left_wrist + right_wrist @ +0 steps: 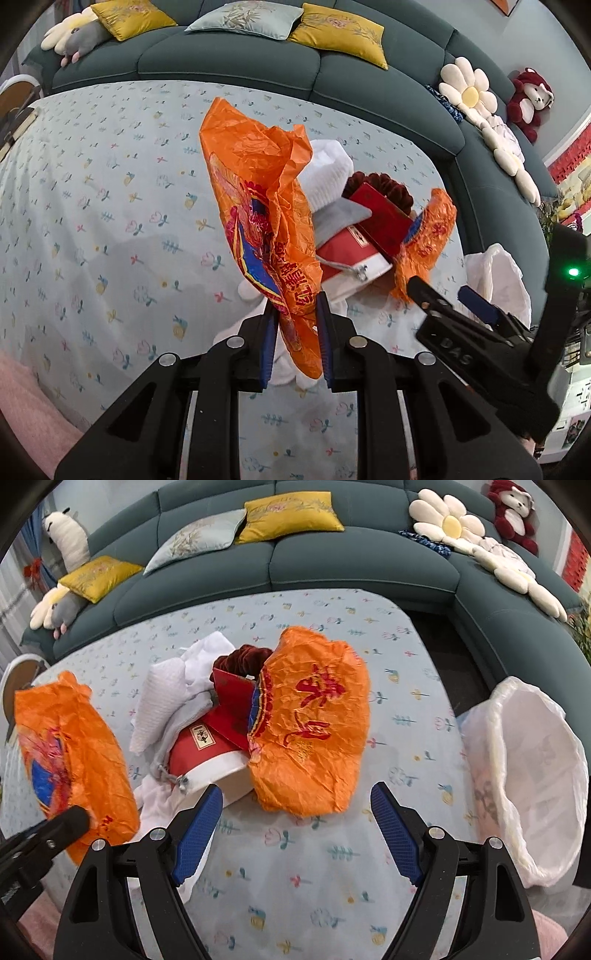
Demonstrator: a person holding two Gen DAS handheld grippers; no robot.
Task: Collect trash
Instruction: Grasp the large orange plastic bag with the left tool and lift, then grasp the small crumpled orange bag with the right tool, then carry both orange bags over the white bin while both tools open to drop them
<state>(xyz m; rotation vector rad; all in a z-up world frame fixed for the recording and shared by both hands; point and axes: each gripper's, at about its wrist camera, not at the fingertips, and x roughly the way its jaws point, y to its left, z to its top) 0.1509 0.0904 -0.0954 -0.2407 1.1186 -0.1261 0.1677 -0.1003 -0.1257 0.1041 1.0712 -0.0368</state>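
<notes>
Orange wrapper, red-blue print, at 12 o'clock; second orange wrapper, red characters. Red-white box. Tablecloth pale blue, small flowers. Sofa dark teal; cushions yellow.

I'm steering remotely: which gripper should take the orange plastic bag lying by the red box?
Right. The right gripper is open just before that orange plastic bag; the left gripper already clamps another orange bag.

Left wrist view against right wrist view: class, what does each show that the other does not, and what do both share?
Only the left wrist view shows the left gripper shut on an orange plastic bag. Only the right wrist view shows the right gripper open and the mouth of the white bin liner. Both show the red box, the second orange bag and the teal sofa.
</notes>
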